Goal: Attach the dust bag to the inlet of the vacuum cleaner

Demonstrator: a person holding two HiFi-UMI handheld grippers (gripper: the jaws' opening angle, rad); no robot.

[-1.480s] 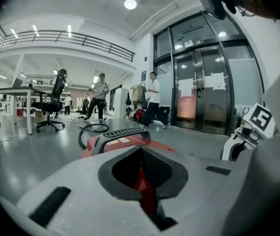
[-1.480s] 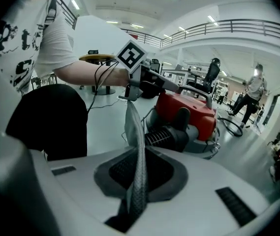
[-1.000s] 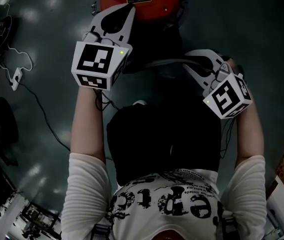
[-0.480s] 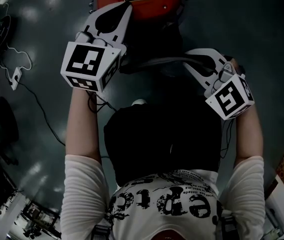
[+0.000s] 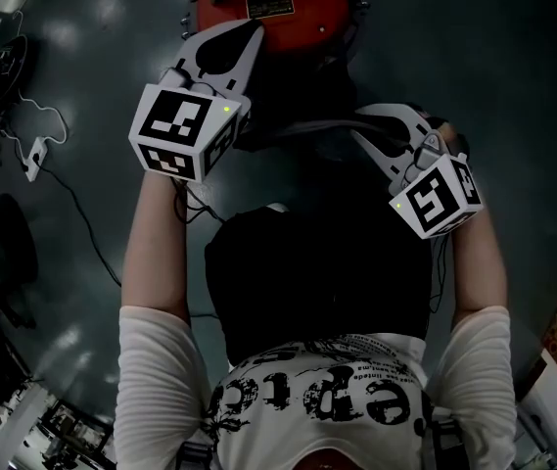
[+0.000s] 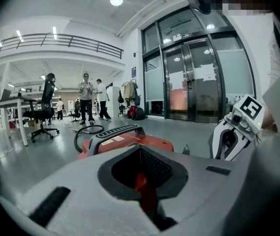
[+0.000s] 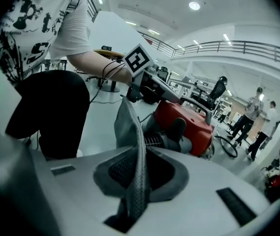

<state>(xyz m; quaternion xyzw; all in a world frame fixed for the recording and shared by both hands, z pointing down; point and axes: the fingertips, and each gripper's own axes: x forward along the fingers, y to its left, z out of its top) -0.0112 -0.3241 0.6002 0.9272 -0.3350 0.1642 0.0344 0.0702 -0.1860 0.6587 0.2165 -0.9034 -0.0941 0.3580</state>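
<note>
The red vacuum cleaner (image 5: 278, 8) stands on the dark floor ahead of me, also in the left gripper view (image 6: 125, 141) and the right gripper view (image 7: 189, 124). The grey fabric dust bag (image 7: 130, 127) is pinched edge-on in my right gripper (image 7: 140, 149), which is shut on it. From above, the bag's edge (image 5: 307, 125) runs left from the right gripper (image 5: 361, 123) toward the left one. My left gripper (image 5: 252, 29) hovers just above the vacuum's near side, its jaws together with nothing seen gripped (image 6: 140, 150). The vacuum's inlet is not clearly visible.
My dark-clothed legs (image 5: 317, 272) fill the middle below the grippers. Cables and a white power strip (image 5: 33, 150) lie on the floor at the left. A black hose (image 6: 88, 132) lies beyond the vacuum, with an office chair (image 6: 44, 107) and standing people (image 6: 86, 95) farther back.
Both grippers stay about where they were, the right one still closed on the bag. A little more of the vacuum's top shows in the head view.
</note>
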